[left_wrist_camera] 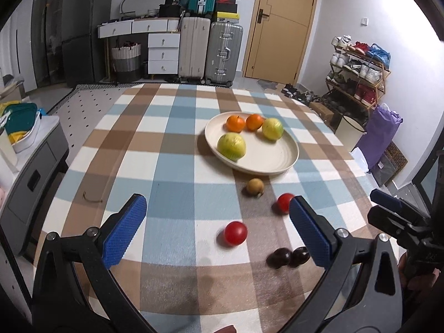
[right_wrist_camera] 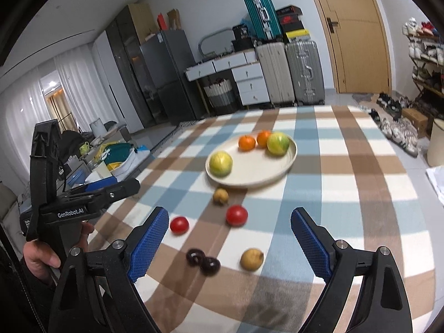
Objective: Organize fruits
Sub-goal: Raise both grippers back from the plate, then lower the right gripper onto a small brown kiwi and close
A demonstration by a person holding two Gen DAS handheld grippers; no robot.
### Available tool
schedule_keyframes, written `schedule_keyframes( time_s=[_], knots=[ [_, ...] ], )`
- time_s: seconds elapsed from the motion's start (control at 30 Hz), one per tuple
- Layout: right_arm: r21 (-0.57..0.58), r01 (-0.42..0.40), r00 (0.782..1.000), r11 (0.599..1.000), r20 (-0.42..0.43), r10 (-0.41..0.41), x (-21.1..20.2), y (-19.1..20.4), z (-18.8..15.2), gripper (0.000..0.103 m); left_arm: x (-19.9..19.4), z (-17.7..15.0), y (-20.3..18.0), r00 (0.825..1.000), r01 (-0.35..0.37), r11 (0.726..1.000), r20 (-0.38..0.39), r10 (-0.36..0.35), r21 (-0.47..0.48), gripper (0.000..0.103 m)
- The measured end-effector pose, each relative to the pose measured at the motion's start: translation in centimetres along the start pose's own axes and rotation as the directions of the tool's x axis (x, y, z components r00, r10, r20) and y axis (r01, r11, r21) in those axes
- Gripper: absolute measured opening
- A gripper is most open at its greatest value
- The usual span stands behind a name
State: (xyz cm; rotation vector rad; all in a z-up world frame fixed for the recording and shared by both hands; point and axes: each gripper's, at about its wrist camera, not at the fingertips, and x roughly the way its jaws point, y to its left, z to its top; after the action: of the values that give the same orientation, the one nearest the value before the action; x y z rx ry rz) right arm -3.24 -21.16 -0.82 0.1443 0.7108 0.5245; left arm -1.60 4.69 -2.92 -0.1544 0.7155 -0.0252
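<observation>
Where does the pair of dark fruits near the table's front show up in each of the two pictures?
Left wrist view: the dark fruits lie low and right of centre, beside the right finger of the left gripper.
Right wrist view: the dark fruits lie low, left of centre.
Shared landmark: the cream plate beyond them.

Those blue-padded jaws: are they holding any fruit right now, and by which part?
Nothing is held. The left gripper and right gripper both stand open above the checked tablecloth.

Three suitcases (left_wrist_camera: 211, 47) are stood against the white wall beside a wooden door (left_wrist_camera: 280, 25); a shoe rack (left_wrist_camera: 358, 75) is placed right.
</observation>
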Motion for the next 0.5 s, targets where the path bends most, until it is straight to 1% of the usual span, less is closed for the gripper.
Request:
schedule_keyframes(
  time_s=[0.17,0.27,0.5],
  knots=[
    [0.052,0.008,0.998,0.999,-0.064,-0.005,1.8,-1.1,-1.4,0.091,1.6,-1.3,0.5,0.999,0.002,1.0,-0.036,-0.003,-0.011,0.102],
    [0.087,-0.001,0.996,0.996,-0.093,0.009,2.6,-1.8,-2.1,0.091,2.8,-2.0,0.9,0.998,0.011,1.0,-0.063,-0.012,-0.021,0.102],
    [0.096,0.006,0.989,0.995,-0.149,0.009,4.3,-2.2,-3.4,0.087,4.9,-3.1,1.5,0.993,0.032,0.999,-0.109,-0.036,-0.041,0.102]
  ],
)
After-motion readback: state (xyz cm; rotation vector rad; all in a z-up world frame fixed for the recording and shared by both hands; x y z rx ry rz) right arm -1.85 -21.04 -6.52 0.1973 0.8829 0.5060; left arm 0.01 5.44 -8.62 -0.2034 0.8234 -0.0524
